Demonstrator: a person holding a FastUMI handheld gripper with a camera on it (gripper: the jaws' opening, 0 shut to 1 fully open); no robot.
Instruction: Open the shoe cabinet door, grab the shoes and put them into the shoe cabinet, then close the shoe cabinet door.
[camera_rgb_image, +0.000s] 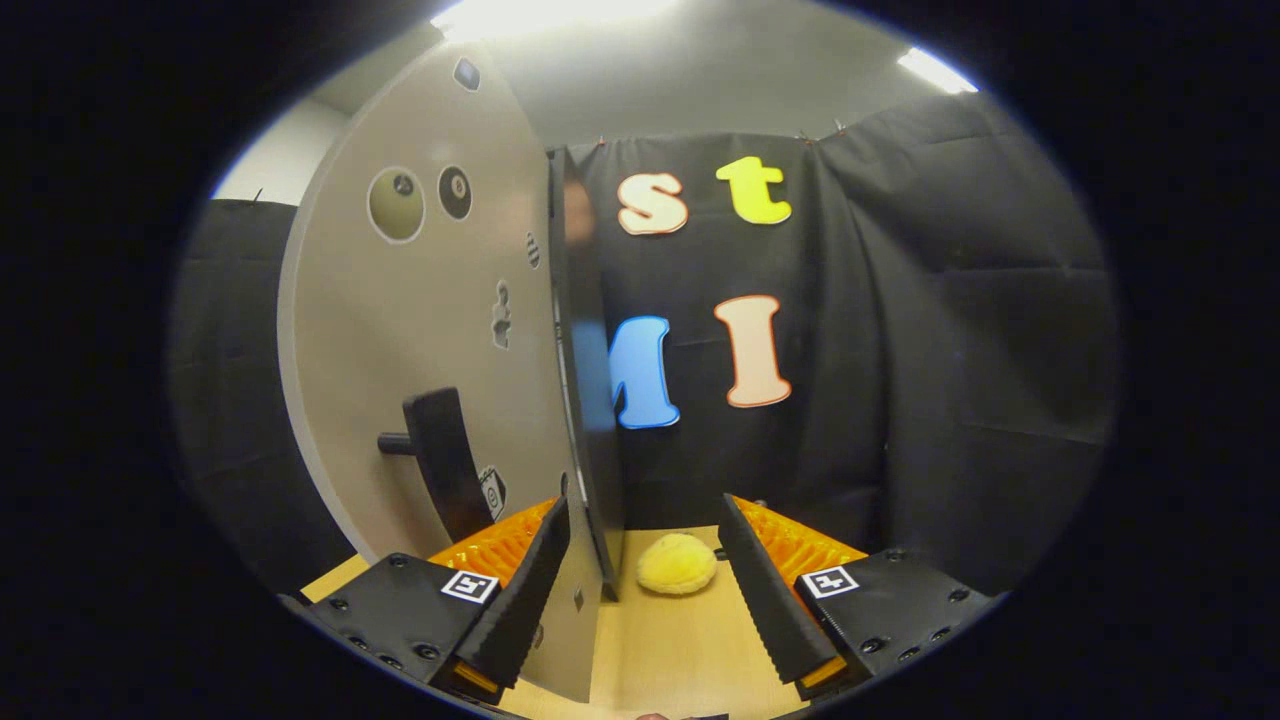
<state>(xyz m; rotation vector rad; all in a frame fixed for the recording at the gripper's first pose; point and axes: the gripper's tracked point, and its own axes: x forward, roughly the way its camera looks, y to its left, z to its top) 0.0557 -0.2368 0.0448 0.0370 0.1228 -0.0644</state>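
We had the gripper spread wide, fingers gripping nothing, with the free edge of the shoe cabinet door standing in the gap, close by the left finger. The door stood swung out toward us, its dark handle on the face just left of that edge. The yellow fluffy shoe sat on the wooden floor right of the door's edge, just ahead of the fingers. By our reading the door-opening was nearly done, so the thing was to push it fully clear first, then come in low and square on the shoe, straddling it evenly before squeezing, since soft plush could slip from a shallow pinch.
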